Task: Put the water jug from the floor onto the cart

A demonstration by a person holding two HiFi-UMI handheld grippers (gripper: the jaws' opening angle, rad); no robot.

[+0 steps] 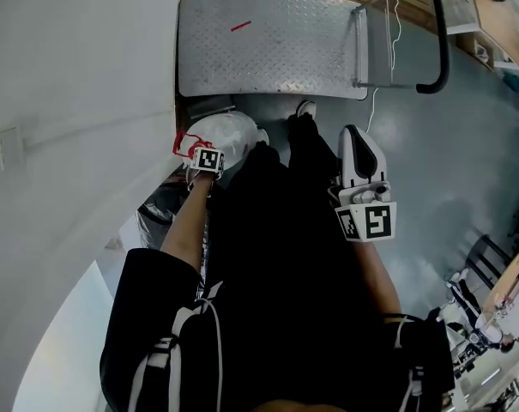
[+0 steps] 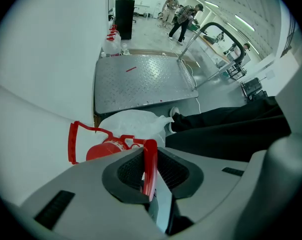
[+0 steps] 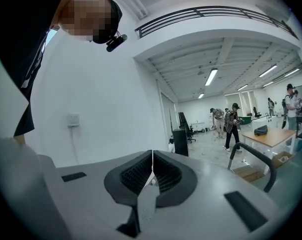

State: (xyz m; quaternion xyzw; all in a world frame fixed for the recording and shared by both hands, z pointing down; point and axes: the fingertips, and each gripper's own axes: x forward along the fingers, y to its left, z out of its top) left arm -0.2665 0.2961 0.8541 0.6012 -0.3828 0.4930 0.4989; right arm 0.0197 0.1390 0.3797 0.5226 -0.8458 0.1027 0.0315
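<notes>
In the head view, the left gripper (image 1: 206, 160) hangs right over the clear water jug (image 1: 233, 134). The jug is by the wall (image 1: 79, 75), just short of the near left corner of the cart (image 1: 268, 41); I cannot tell whether it touches the floor. The right gripper (image 1: 355, 140) is well apart from it. In the left gripper view, the fingers (image 2: 127, 173) are part-closed and clamped on the jug's red handle (image 2: 150, 164). In the right gripper view, the fingers are pressed together with nothing between them.

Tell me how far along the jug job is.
Done: the left hand-held gripper is clamped on the water jug's red handle. In hand: the jug is beside the cart's near edge, not on it. Left: lift it on and release. The right hand-held gripper is shut, empty.
</notes>
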